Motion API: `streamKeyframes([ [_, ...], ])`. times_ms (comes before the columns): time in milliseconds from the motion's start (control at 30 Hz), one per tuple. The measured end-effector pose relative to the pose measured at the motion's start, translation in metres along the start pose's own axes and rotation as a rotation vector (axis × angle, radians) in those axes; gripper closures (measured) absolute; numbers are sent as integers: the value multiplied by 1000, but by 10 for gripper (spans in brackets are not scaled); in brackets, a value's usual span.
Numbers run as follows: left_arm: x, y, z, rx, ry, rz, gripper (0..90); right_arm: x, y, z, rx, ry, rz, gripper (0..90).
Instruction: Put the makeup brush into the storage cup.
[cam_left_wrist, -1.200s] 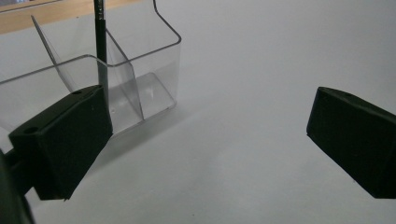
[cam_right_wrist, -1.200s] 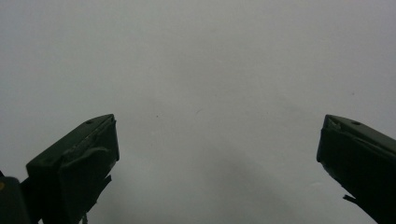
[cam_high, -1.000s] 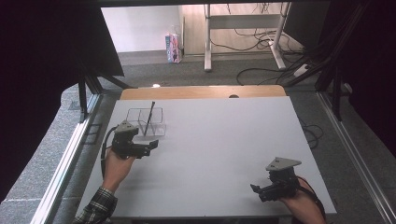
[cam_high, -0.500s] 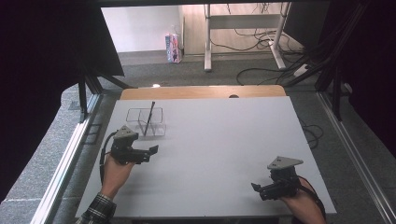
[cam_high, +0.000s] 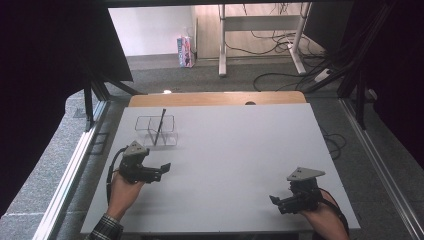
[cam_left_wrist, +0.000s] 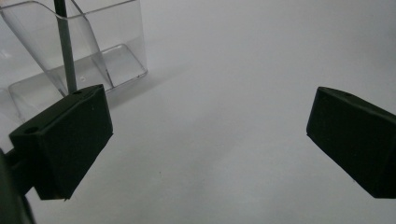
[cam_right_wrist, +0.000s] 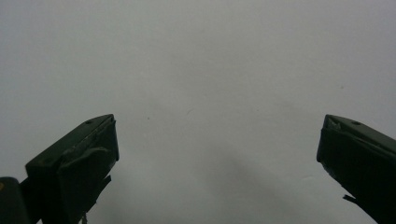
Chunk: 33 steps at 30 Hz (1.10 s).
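Observation:
A clear plastic organiser (cam_high: 156, 130) with compartments stands on the white table (cam_high: 230, 150) at the left. A dark pen (cam_high: 160, 126) leans upright inside it. In the left gripper view the organiser (cam_left_wrist: 100, 44) and the pen (cam_left_wrist: 65, 46) sit at upper left. My left gripper (cam_high: 161, 170) hovers just below the organiser, open, with nothing between its jaws. The same left gripper (cam_left_wrist: 208, 140) shows wide-apart jaws over bare table. My right gripper (cam_high: 275, 202) rests near the front right of the table, open and empty, and the right gripper (cam_right_wrist: 217, 158) looks along bare white surface.
A wooden strip (cam_high: 215, 98) runs along the table's far edge. Beyond it are grey carpet, desk legs (cam_high: 222, 40), loose cables (cam_high: 280, 80) and a small carton (cam_high: 185, 51). Metal rails (cam_high: 70, 170) flank the table on both sides.
My left gripper has drawn back from the organiser toward the table's front, empty. The pen stays in the organiser. The right gripper has barely moved.

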<state>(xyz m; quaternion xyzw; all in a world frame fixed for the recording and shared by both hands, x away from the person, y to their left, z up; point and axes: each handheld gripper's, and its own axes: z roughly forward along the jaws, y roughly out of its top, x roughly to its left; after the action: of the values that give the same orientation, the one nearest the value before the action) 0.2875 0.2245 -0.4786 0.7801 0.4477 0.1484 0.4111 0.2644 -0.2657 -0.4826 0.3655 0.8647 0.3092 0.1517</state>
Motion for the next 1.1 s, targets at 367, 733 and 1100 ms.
streamKeyframes([
  [367, -5, -10, -7, 1, -3, -3, 5, 0, 0, 0, -1, -5, 4, 0],
  [733, -10, -21, -15, 0, -14, -17, 2, 0, 0, 0, 2, -6, 1, 0],
  [1100, -13, -33, -26, 0, -6, -28, 0, 0, 0, 0, 4, -5, 0, 0],
])
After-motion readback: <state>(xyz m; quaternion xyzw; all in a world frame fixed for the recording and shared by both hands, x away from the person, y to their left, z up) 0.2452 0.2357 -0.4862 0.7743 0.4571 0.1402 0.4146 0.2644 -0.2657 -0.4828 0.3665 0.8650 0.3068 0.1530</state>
